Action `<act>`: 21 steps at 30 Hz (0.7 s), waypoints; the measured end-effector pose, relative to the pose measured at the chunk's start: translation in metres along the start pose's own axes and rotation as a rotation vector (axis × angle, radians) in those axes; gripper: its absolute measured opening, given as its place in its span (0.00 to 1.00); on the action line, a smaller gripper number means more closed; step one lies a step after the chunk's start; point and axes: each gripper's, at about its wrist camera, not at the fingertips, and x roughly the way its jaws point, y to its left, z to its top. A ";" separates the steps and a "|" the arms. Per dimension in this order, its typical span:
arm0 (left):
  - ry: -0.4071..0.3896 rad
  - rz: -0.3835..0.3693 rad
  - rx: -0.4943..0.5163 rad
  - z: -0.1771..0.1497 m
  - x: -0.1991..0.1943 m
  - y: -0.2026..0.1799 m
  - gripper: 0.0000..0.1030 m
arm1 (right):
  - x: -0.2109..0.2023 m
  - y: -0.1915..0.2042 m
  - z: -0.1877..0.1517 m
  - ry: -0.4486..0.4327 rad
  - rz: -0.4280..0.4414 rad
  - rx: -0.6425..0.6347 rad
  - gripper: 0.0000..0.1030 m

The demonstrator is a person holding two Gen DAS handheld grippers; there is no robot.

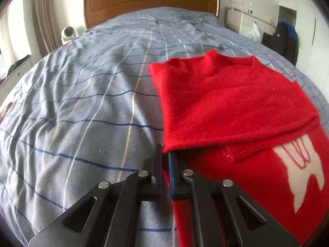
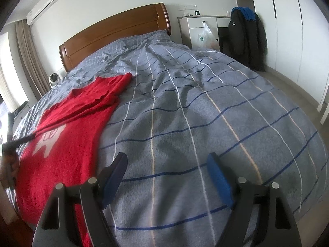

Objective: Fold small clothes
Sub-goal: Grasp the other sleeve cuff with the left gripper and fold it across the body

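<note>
A small red sweater point(image 1: 226, 107) with a white pattern lies on the grey checked duvet point(image 1: 82, 103). Its left side is folded over the body. My left gripper point(image 1: 165, 154) is shut on the edge of that folded flap and holds it just above the bed. In the right wrist view the sweater point(image 2: 67, 127) lies at the left, with the left gripper's dark fingers point(image 2: 22, 141) pinching its edge. My right gripper point(image 2: 167, 160) is open and empty above the bare duvet point(image 2: 205, 113), right of the sweater.
A wooden headboard point(image 2: 115, 30) stands at the far end of the bed. A white dresser point(image 2: 201, 28) with a plastic bag and a dark jacket point(image 2: 246, 39) stand right of the bed. A small white fan point(image 2: 54, 78) and curtains are at the left.
</note>
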 end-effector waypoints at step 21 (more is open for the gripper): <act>0.003 -0.085 -0.056 0.040 -0.005 -0.015 0.30 | 0.005 -0.001 0.001 0.006 0.021 0.012 0.77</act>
